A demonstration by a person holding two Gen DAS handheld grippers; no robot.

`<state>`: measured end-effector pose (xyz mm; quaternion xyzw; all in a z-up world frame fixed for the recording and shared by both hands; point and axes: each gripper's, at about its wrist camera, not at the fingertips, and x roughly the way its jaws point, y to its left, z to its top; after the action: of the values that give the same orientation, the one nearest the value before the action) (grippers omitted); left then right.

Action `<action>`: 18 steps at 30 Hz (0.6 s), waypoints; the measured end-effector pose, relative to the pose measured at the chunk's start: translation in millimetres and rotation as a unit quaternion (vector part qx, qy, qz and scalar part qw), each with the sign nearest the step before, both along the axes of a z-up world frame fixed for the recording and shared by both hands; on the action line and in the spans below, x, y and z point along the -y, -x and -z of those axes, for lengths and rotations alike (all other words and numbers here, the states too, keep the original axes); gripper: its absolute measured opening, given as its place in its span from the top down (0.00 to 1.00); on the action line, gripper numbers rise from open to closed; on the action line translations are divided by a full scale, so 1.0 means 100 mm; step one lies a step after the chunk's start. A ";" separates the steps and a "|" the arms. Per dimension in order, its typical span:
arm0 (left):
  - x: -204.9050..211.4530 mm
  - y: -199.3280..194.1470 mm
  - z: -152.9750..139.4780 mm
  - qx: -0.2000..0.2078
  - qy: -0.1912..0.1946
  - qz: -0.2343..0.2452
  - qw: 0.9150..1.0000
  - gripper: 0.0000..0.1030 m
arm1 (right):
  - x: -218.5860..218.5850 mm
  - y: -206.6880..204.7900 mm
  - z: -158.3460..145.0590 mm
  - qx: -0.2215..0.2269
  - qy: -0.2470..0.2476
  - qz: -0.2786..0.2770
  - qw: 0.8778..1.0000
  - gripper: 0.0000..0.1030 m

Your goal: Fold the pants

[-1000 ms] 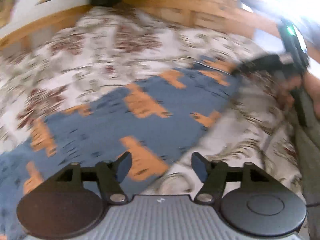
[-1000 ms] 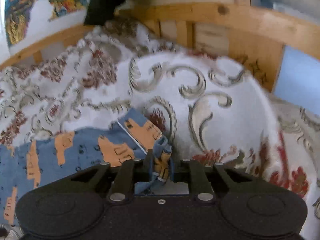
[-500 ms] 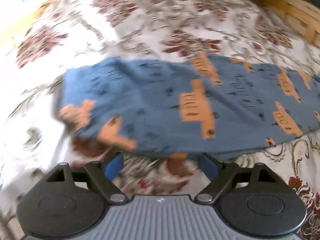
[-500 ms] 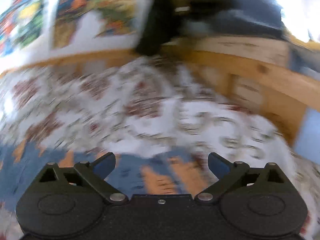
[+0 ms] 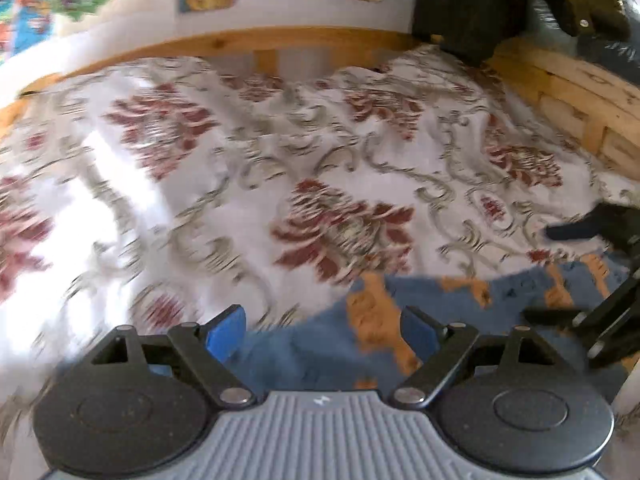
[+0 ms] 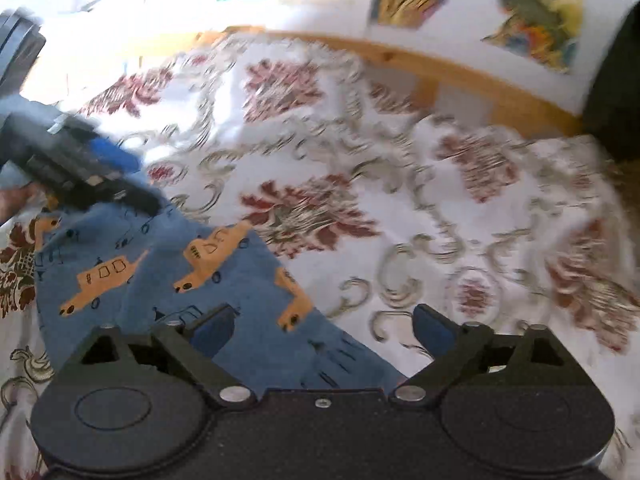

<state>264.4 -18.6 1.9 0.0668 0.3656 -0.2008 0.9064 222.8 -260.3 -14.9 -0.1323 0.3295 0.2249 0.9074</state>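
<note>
Left wrist view sits low behind the left tongs (image 5: 322, 330), facing across the bed (image 5: 200, 184) toward the wooden rail (image 5: 240, 42) and wall pictures; pants (image 5: 460, 304) lie close, under and right of the tips. Right wrist view sits behind the right tongs (image 6: 322, 330), facing the same rail (image 6: 440, 60); pants (image 6: 140, 264) close, left of the tips. Both share bedspread, pants, rail, and each catches the other tongs at its edge.

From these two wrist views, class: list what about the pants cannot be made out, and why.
- Pants, right wrist view: near part hidden behind right gripper.
- Left wrist view: near part hidden behind left gripper; print blurred.
- Fold state: unclear in both.
</note>
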 end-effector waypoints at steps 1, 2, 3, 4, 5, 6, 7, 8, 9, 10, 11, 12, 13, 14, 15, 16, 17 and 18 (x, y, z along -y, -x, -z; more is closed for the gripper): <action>0.05 -0.11 0.02 -0.011 0.007 0.019 1.000 0.14 | -0.02 -0.07 0.03 -0.014 -0.005 -0.007 1.000 0.15; 0.11 -0.23 0.06 -0.028 0.008 0.039 0.999 0.14 | -0.01 -0.10 0.06 -0.021 -0.013 -0.010 1.000 0.19; 0.19 -0.35 0.10 -0.051 0.002 0.064 0.997 0.14 | 0.00 -0.12 0.08 -0.025 -0.021 -0.008 0.999 0.19; 0.24 -0.43 0.17 -0.064 -0.007 0.082 0.995 0.16 | 0.01 -0.12 0.09 -0.027 -0.029 -0.007 0.999 0.20; 0.30 -0.51 0.22 -0.073 -0.018 0.098 0.992 0.21 | 0.03 -0.12 0.09 -0.029 -0.037 -0.010 0.999 0.20; 0.34 -0.55 0.26 -0.076 -0.028 0.109 0.991 0.24 | 0.03 -0.13 0.10 -0.029 -0.040 -0.014 0.999 0.21; 0.38 -0.59 0.31 -0.079 -0.035 0.115 0.990 0.30 | 0.03 -0.14 0.11 -0.028 -0.040 -0.021 0.999 0.22; 0.39 -0.62 0.34 -0.081 -0.035 0.118 0.989 0.38 | 0.02 -0.17 0.11 -0.026 -0.036 -0.031 0.999 0.22; 0.39 -0.63 0.37 -0.085 -0.028 0.121 0.989 0.43 | 0.00 -0.21 0.10 -0.024 -0.031 -0.044 0.998 0.23; 0.38 -0.63 0.39 -0.090 -0.021 0.127 0.988 0.50 | -0.02 -0.23 0.11 -0.023 -0.027 -0.054 0.998 0.23; 0.38 -0.62 0.41 -0.091 -0.016 0.132 0.987 0.62 | -0.03 -0.25 0.10 -0.023 -0.023 -0.065 0.997 0.23; 0.36 -0.62 0.42 -0.085 -0.012 0.134 0.987 0.71 | -0.04 -0.27 0.10 -0.023 -0.019 -0.074 0.997 0.23; 0.36 -0.59 0.42 -0.073 -0.012 0.132 0.988 0.81 | -0.04 -0.28 0.09 -0.023 -0.015 -0.080 0.996 0.23; 0.35 -0.54 0.40 -0.062 -0.013 0.133 0.989 0.88 | -0.03 -0.28 0.08 -0.022 -0.013 -0.084 0.996 0.23; 0.34 -0.47 0.39 -0.052 -0.011 0.141 0.989 0.93 | -0.02 -0.28 0.08 -0.023 -0.011 -0.088 0.996 0.23; 0.33 -0.40 0.37 -0.042 -0.011 0.150 0.988 0.96 | 0.00 -0.28 0.07 -0.023 -0.011 -0.090 0.996 0.23; 0.33 -0.34 0.36 -0.039 -0.014 0.157 0.987 0.96 | 0.03 -0.27 0.07 -0.022 -0.012 -0.091 0.995 0.23; 0.32 -0.27 0.37 -0.036 -0.015 0.162 0.986 0.97 | 0.05 -0.27 0.06 -0.021 -0.013 -0.092 0.995 0.23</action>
<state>291.9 -50.7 -34.6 0.1316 0.3854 -0.3414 0.8471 249.6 -265.1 -20.7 -0.1452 0.3320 0.3142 0.8775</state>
